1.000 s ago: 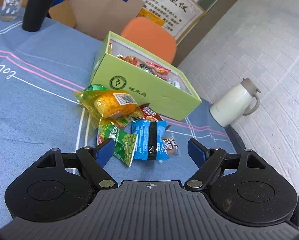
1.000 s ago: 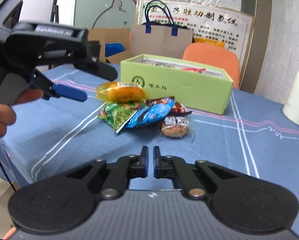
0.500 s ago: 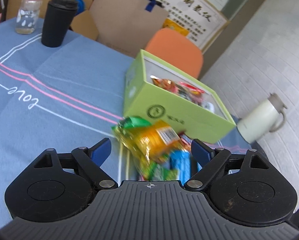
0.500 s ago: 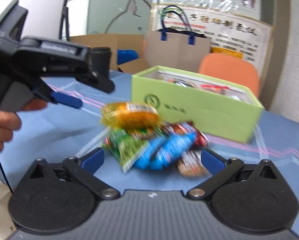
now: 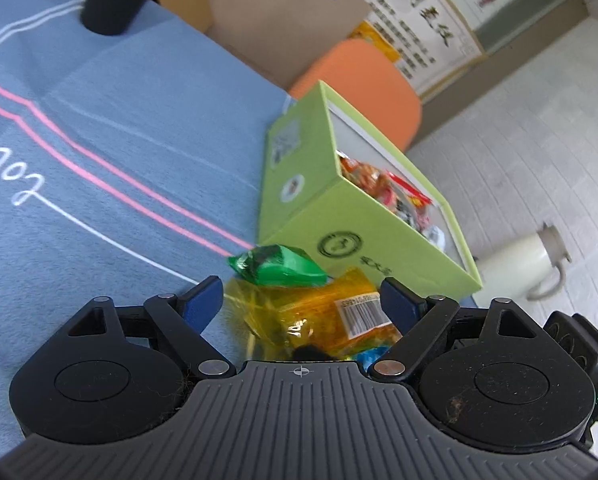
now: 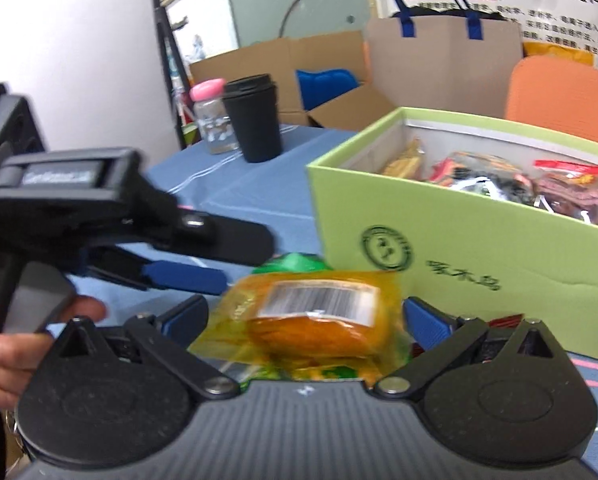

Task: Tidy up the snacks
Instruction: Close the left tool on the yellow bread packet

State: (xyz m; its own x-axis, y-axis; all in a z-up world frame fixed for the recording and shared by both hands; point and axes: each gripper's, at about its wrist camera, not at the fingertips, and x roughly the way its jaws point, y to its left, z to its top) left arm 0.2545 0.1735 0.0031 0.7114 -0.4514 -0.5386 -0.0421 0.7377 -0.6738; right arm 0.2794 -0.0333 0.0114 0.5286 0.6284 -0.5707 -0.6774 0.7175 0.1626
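Blue tablecloth with pink and white stripes on the table (image 5: 99, 168), some office corner behind it with cardboard boxes, a paper bag and an orange chair (image 5: 363, 80). Off at the far end sit a black cup (image 6: 255, 116) and a little pink-capped bottle (image 6: 211, 118), out of the way.

I've got both grippers nosing in on the same yellow snack packet (image 6: 315, 316), which lies on top of the loose pile right in front of the green box (image 6: 459, 248). The right gripper (image 6: 305, 314) has its fingers spread as wide as they go, one on each side of the packet, not touching it as far as I can tell. The left gripper (image 5: 301, 300) is closing, fingers apart on either side of the packet, pads not pressing yet. From the right camera I see its blue finger (image 6: 183, 274) just beside the packet's edge.

A green packet (image 5: 279, 268) pokes out behind the yellow one, touching the box wall.

The box is open on top and already partly filled with red and orange wrappers, so I reckon the pile goes there next.
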